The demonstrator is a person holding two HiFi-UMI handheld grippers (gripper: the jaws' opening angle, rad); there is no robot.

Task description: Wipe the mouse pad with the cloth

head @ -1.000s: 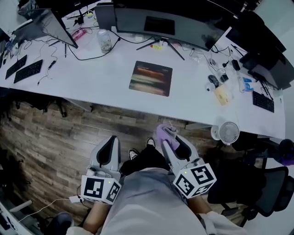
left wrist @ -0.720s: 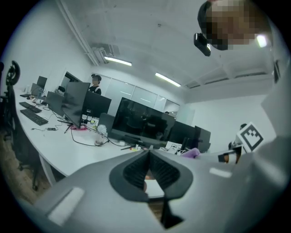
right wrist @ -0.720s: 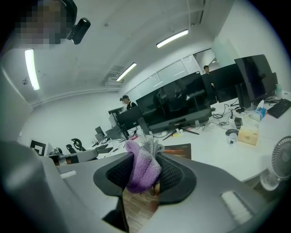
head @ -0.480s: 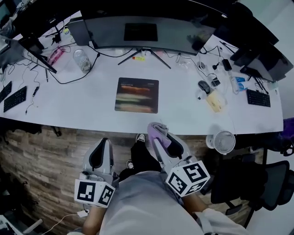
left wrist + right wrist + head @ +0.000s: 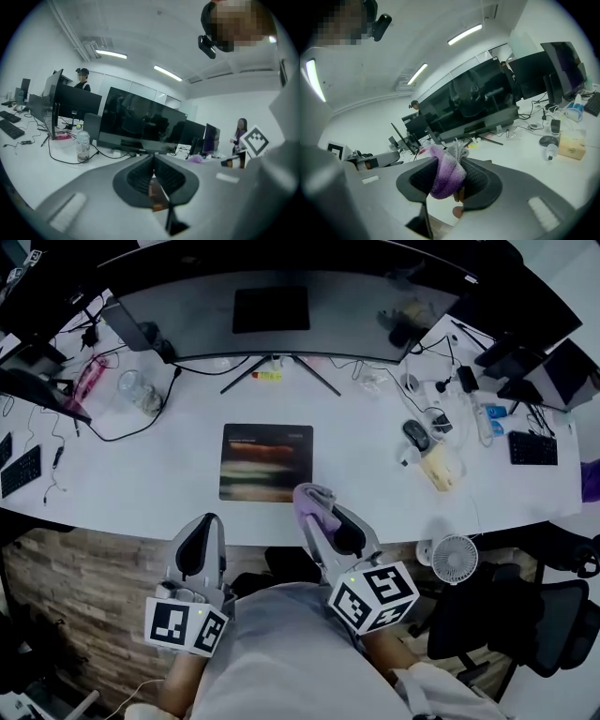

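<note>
The mouse pad (image 5: pixel 265 462), dark with blurred coloured bands, lies flat on the white desk (image 5: pixel 150 484) in front of the big monitor. My right gripper (image 5: pixel 315 503) is shut on a purple cloth (image 5: pixel 313 500) and hangs over the desk's front edge, just short of the pad's near right corner. In the right gripper view the cloth (image 5: pixel 445 171) bulges up between the jaws of the right gripper (image 5: pixel 451 174). My left gripper (image 5: pixel 207 524) is shut and holds nothing, below the desk edge to the pad's left. The left gripper view shows that gripper (image 5: pixel 153 161) with its jaws pressed together.
A wide curved monitor (image 5: pixel 272 296) on a splayed stand lies behind the pad. A clear jar (image 5: pixel 137 390) and cables are at the left. A mouse (image 5: pixel 415 435), a tan box (image 5: pixel 441 466) and a keyboard (image 5: pixel 532 448) are at the right. A small fan (image 5: pixel 453 559) and a chair (image 5: pixel 525 615) stand below the desk.
Both grippers have come forward to the desk. The right one with the cloth has gone from over the floor to the desk's front edge by the pad.
</note>
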